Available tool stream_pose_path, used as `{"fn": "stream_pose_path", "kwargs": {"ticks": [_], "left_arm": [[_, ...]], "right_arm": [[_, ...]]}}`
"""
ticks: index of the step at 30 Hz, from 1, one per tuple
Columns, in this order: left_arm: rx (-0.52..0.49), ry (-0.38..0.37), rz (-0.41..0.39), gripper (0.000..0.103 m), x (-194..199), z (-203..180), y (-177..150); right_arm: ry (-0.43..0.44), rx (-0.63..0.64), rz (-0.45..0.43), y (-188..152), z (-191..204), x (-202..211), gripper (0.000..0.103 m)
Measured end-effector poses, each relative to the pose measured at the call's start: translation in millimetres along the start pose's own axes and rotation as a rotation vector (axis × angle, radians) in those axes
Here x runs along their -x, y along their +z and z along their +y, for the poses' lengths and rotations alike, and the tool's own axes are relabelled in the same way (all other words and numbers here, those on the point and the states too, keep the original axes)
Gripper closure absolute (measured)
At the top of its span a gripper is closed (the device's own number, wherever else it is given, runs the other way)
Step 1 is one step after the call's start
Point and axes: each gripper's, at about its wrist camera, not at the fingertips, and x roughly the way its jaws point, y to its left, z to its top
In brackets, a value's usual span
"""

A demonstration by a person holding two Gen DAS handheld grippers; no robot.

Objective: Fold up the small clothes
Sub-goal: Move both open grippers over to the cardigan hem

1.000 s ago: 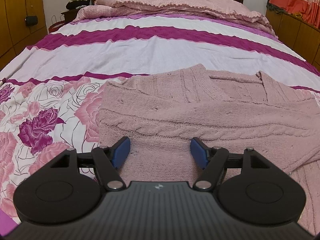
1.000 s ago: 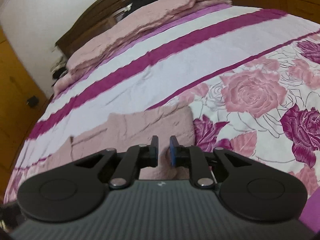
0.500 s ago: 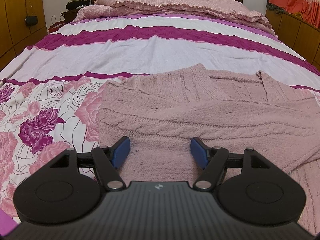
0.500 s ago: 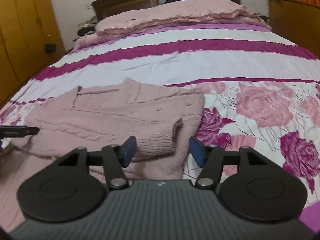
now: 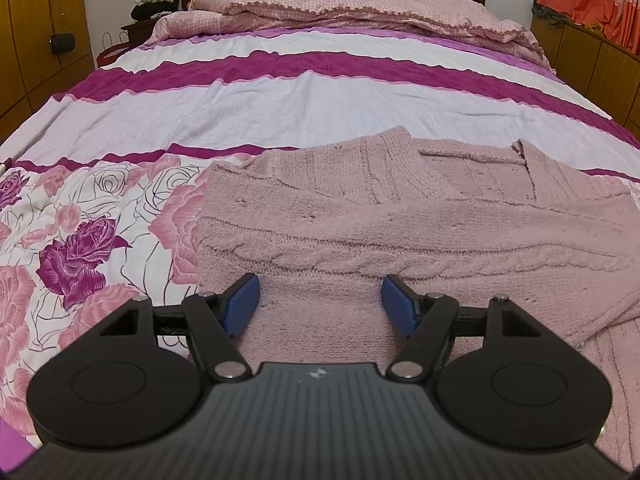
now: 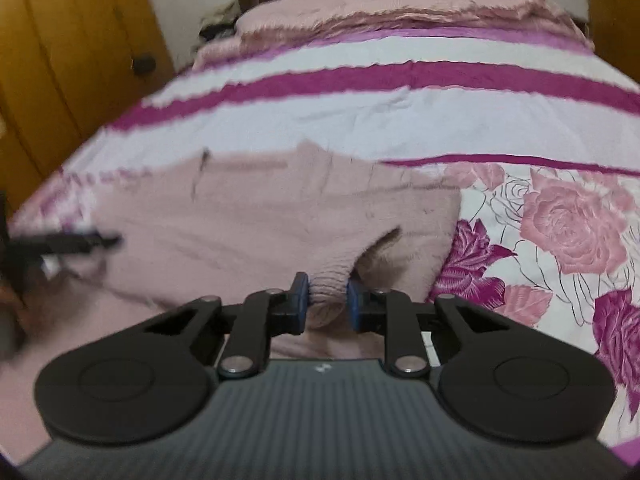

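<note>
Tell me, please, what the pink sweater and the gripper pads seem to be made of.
Pink sweater: soft knitted yarn, probably wool or acrylic; cable pattern and fuzzy surface show. Blue pads on the left gripper: matte, likely rubber or soft plastic; the exact material is unclear.

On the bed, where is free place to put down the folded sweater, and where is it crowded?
Free: the white and magenta striped band of the bedspread, between the sweater and the pillows; also the rose-print patches beside the sweater. Crowded: the near middle, where the sweater lies, the left gripper open over it and the right gripper closing on a fold.
</note>
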Motion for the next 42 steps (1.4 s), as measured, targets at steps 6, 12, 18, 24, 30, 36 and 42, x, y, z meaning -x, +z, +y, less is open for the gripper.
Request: {"fn": "stream_pose_path", "kwargs": {"ticks": [6, 12, 18, 24, 30, 36, 42], "left_arm": [[-0.002, -0.001, 0.000, 0.028, 0, 0, 0], [-0.006, 0.001, -0.001, 0.027, -1, -1, 0], [-0.009, 0.002, 0.000, 0.027, -1, -1, 0], [-0.019, 0.008, 0.003, 0.026, -1, -2, 1], [-0.030, 0.016, 0.001, 0.026, 15, -1, 2], [-0.044, -0.006, -0.016, 0.026, 52, -3, -2], [-0.084, -0.030, -0.028, 0.026, 97, -11, -15]], "right_arm": [[-0.255, 0.006, 0.081, 4, 1, -4, 0.079], [-0.202, -0.026, 0.012, -4, 15, 6, 0.078], [-0.151, -0.051, -0.006, -6, 28, -15, 0.054], [-0.227, -0.040, -0.003, -22, 22, -39, 0.054], [-0.191, -0.077, -0.054, -20, 29, -14, 0.054], [-0.110, -0.076, -0.083, -24, 47, 20, 0.053], [-0.055, -0.013, -0.092, -35, 77, 52, 0.053]]}}
